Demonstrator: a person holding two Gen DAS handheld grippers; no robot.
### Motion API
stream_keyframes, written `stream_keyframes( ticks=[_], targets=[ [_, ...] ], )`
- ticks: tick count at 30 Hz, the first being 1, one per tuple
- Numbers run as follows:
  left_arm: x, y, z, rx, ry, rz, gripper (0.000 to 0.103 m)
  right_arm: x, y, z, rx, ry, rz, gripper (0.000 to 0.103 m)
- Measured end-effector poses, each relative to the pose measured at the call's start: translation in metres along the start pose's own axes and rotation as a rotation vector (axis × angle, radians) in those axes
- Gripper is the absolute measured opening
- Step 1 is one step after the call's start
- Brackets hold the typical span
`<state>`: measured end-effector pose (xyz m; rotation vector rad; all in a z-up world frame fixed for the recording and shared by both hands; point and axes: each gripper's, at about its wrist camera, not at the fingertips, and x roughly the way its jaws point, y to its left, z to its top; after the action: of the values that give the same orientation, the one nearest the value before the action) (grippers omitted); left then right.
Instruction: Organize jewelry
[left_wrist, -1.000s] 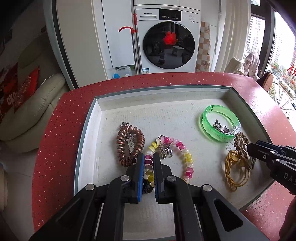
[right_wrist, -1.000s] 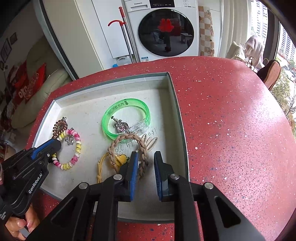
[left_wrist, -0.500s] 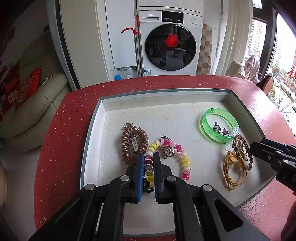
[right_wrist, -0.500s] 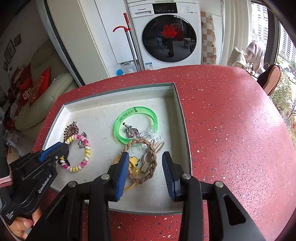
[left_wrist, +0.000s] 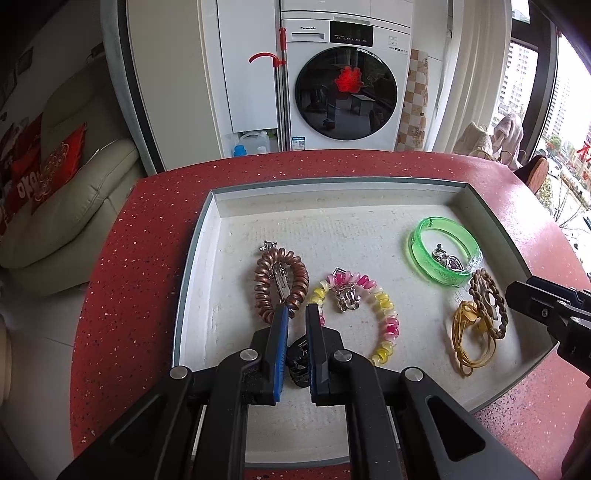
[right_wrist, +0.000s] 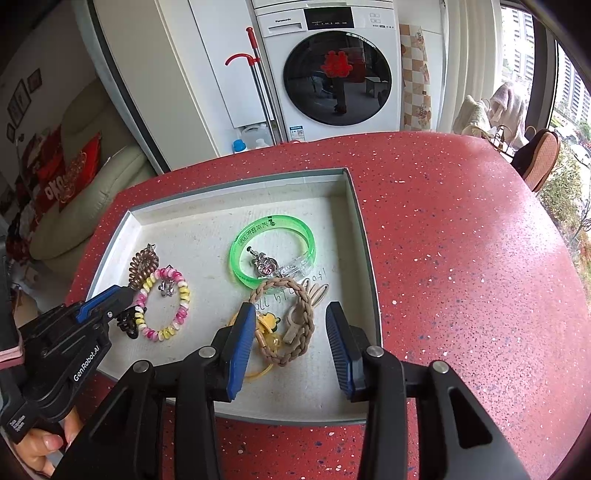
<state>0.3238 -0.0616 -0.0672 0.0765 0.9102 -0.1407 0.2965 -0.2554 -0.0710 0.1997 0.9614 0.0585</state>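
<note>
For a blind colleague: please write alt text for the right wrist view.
The open right gripper hovers over a braided beige hair tie in a shallow tray on a red speckled table. A green bangle lies behind it; the left gripper holds a small black clip.

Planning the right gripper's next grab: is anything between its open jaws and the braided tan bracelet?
Nothing visible blocks it. The right gripper hangs open just above the braided tan bracelet. However, that bracelet overlaps the yellow cord bracelet and touches the green bangle, so closing there may catch the cord too.
</note>
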Motion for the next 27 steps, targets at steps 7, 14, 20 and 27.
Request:
stream_keyframes(
  ticks=[7,14,20,27],
  targets=[
    [-0.004,0.004,0.0,-0.011,-0.007,0.001,0.039,-0.002,0.003,0.0,-0.002,-0.001,0.001,0.043],
    [-0.012,0.004,-0.001,0.005,-0.055,0.044,0.103,-0.004,0.007,0.001,-0.007,-0.002,-0.004,0.047],
    [-0.013,0.008,-0.005,-0.003,-0.051,0.061,0.103,-0.014,0.015,-0.001,-0.035,-0.055,-0.003,0.091],
    [-0.021,0.01,-0.013,-0.005,-0.048,0.061,0.103,-0.013,0.017,-0.004,-0.031,-0.038,-0.009,0.103]
  ],
)
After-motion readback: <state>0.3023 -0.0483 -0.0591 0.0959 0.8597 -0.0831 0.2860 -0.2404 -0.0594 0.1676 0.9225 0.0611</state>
